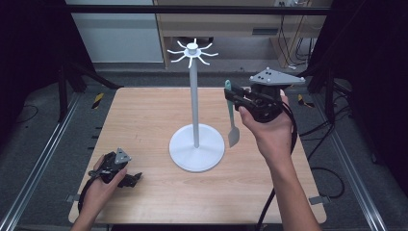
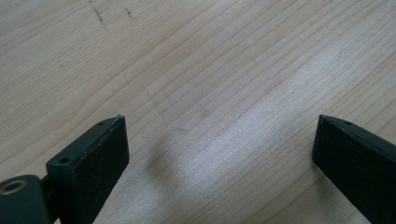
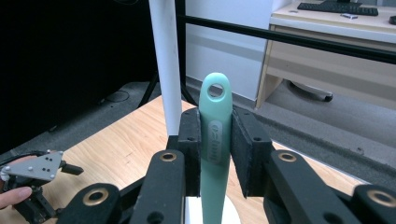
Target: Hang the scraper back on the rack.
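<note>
Nearest me, my left hand (image 1: 103, 180) is resting the left gripper (image 1: 129, 179) on the front left part of the wooden table (image 1: 144, 120), and its jaws are standing wide apart with bare wood grain between them (nothing is lying in that gap).

A little farther in, the white round base (image 1: 197, 147) of the hanging stand is sitting at the middle of the table, with its thin pole (image 1: 194, 101) rising straight up.

To the right of the pole, my right hand (image 1: 272, 130) is holding the right gripper (image 1: 234, 98) up above the table. Its jaws are clamping the mint-green handle of a spatula (image 1: 232, 115), gripping it just below the hanging hole at the handle's tip. The spatula is hanging upright, its grey blade (image 1: 234, 135) pointing down, clear of the table and just beside the pole without touching it.

Higher and farthest off, the stand's crown of white hooks (image 1: 192, 50) is spreading out above the spatula's top end.
</note>
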A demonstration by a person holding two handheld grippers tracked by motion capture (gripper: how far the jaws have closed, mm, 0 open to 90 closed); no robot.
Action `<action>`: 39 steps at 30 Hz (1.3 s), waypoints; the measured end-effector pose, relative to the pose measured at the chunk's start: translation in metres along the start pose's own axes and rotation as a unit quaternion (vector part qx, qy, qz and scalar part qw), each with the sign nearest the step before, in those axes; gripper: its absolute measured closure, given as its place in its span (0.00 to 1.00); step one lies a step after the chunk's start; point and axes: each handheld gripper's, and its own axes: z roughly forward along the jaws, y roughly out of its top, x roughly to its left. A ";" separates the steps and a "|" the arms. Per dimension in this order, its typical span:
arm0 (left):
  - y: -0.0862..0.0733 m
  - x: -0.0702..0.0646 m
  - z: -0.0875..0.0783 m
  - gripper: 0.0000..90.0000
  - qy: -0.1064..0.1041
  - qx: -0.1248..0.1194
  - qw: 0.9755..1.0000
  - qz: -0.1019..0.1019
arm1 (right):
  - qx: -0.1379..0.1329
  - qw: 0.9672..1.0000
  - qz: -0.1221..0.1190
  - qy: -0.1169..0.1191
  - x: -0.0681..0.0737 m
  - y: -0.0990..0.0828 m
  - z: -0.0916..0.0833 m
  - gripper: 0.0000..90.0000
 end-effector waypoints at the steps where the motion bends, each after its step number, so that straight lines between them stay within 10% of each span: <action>1: 0.000 0.000 0.000 0.04 0.000 0.000 1.000 0.001 | -0.002 1.000 -0.003 0.000 0.002 0.003 0.000 0.83; 39: 0.000 0.000 0.000 0.04 0.000 -0.001 1.000 -0.001 | -0.024 0.999 -0.037 0.017 0.027 0.046 0.003 0.83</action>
